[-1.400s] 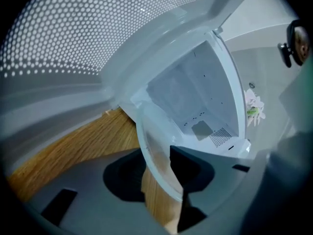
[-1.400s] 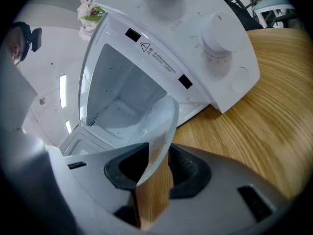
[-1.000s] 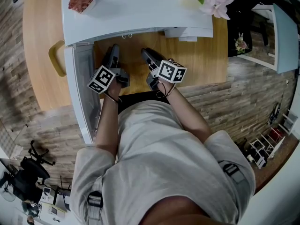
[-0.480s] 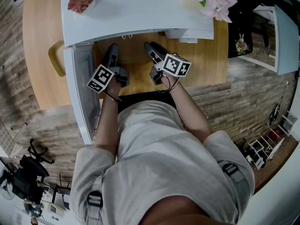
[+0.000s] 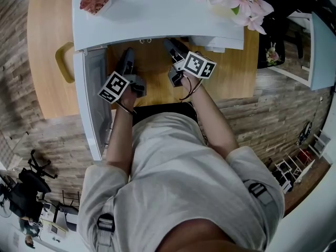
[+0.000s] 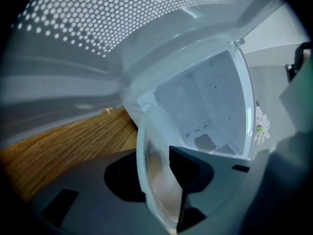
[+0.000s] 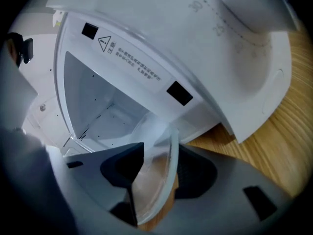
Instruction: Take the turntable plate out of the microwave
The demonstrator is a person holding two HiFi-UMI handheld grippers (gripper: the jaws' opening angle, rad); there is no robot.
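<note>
Sitting between both claws, the plate (image 6: 154, 180) is out in front of the open microwave (image 7: 93, 102), over the wood table (image 6: 63, 136). The left claw (image 6: 156, 173) pinches one edge of the plate tight. The right claw (image 7: 159, 173) is opening wide; the plate's other edge is between its jaws, but they do not squeeze it. The door (image 6: 98, 28), full of little holes, is swung open beside the left claw.

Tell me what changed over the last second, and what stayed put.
The right hand-held gripper moved forward toward the microwave, its jaws opening around the rim of the turntable plate. The left hand-held gripper did not move and is shut on the plate; the microwave door stayed open.
</note>
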